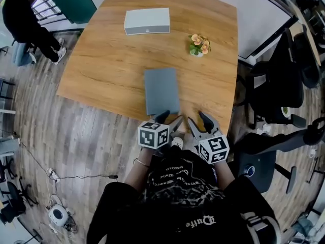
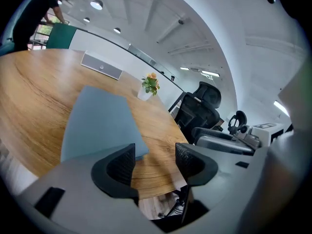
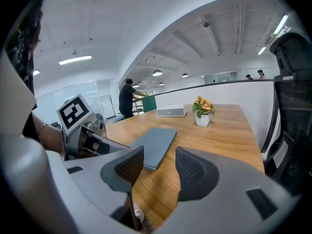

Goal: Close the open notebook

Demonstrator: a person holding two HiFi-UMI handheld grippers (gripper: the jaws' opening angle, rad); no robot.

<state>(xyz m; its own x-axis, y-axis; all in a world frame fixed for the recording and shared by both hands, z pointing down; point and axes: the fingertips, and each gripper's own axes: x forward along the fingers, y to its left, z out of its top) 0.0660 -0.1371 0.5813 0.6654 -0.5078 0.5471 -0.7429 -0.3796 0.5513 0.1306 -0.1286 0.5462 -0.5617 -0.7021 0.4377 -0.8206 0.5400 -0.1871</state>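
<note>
A grey-blue notebook [image 1: 161, 91] lies shut and flat on the wooden table [image 1: 106, 70], near its front edge. It also shows in the left gripper view as the notebook [image 2: 100, 122] and in the right gripper view as the notebook [image 3: 155, 146]. My left gripper [image 1: 169, 119] hovers just off the notebook's near edge, jaws open with nothing between them. The left gripper [image 2: 155, 162] sees bare table through its gap. My right gripper [image 1: 198, 120] stands beside it to the right, open and empty; in its own view the right gripper [image 3: 160, 165] looks over the table edge.
A white box [image 1: 147, 21] lies at the table's far side and a small flower pot [image 1: 199, 45] stands at the right. Black office chairs [image 1: 277, 93] stand right of the table. A person in black [image 1: 25, 19] stands at the far left.
</note>
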